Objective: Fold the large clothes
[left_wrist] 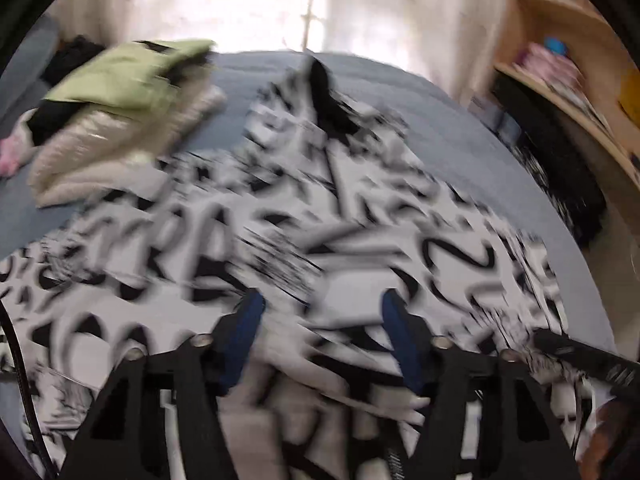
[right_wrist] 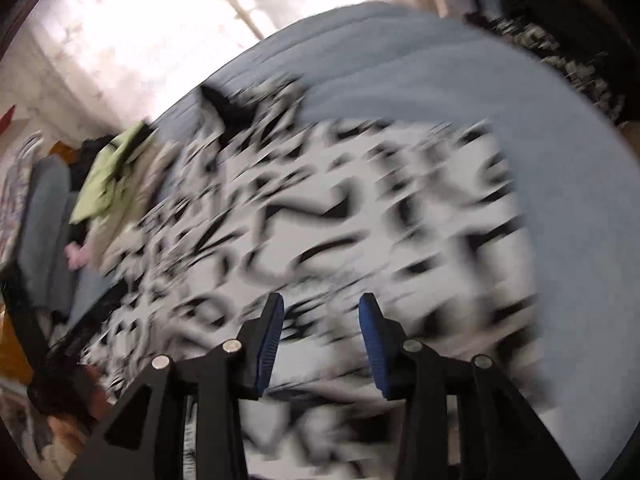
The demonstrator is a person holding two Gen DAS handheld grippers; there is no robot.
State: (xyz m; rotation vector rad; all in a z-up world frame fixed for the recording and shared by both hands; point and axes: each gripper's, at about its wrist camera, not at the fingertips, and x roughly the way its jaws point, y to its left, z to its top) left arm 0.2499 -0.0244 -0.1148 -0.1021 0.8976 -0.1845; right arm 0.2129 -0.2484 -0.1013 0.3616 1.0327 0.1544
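Both views are fisheye cameras riding on hand-held grippers, each looking forward and steeply down along its own fingers. The left wrist view sits close above the black-and-white patterned garment [left_wrist: 280, 240], facing across the bed [left_wrist: 400, 92] toward a bright window [left_wrist: 248, 0], with wooden shelves [left_wrist: 568, 80] at its right edge. The right wrist view is tilted, equally close, facing the same garment [right_wrist: 340, 220]. Both share the bed [right_wrist: 440, 60], the window [right_wrist: 140, 32] and the folded pile [left_wrist: 120, 120] [right_wrist: 108, 184]. Both are motion-blurred.

Left gripper [left_wrist: 320, 300] black with blue pads, silver screws, black cable, right gripper [right_wrist: 322, 306] alike
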